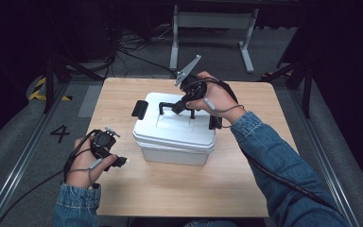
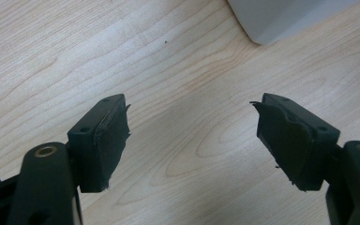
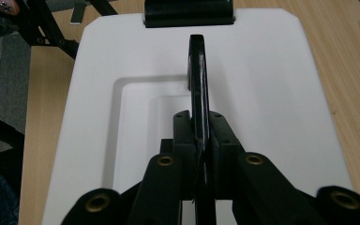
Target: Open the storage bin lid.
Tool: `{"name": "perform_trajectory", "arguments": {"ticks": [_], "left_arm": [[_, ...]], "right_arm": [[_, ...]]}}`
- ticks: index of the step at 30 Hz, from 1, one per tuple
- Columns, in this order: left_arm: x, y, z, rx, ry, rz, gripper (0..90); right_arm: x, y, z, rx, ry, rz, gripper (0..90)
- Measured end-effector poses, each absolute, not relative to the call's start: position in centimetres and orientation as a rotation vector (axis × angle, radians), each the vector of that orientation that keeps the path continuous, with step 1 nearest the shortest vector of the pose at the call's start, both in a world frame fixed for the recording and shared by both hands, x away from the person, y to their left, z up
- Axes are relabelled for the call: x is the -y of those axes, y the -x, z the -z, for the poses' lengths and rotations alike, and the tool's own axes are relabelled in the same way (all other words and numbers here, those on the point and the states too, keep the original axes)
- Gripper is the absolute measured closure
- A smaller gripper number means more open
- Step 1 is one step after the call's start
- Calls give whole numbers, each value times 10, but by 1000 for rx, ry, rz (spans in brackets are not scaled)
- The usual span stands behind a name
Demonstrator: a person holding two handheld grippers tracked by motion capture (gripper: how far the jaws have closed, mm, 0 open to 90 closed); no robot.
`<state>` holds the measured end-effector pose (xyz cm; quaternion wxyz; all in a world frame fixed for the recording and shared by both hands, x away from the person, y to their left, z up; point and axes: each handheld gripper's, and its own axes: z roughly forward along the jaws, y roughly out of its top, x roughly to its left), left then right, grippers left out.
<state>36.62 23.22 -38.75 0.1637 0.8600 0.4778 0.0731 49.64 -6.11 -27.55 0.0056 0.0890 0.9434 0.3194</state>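
Observation:
A white lidded box (image 1: 175,137) stands in the middle of the wooden table (image 1: 179,189), with black latches at its ends and a black carry handle (image 1: 166,105) raised over the lid. My right gripper (image 1: 182,106) reaches in from the right above the lid and is shut on that handle. In the right gripper view the thin black handle (image 3: 197,75) runs up between the two pads (image 3: 183,136), which press on it from both sides over the white lid (image 3: 272,84). My left gripper (image 1: 118,161) rests low at the table's left, near the box's front left corner. Its jaws stand wide over bare wood (image 2: 192,122).
A corner of the white box (image 2: 281,18) shows at the top of the left gripper view. Behind the table stands a white metal frame (image 1: 212,28) among cables on the floor. A black latch (image 3: 190,13) sits at the lid's far end.

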Motion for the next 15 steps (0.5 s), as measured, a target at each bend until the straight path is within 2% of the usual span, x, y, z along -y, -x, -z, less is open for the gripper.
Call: {"name": "perform_trajectory", "arguments": {"ticks": [15], "left_arm": [[-232, -367, 388, -1360, -2458, -210, 260]], "right_arm": [[78, -494, 253, -2903, -286, -1057, 843]]}}
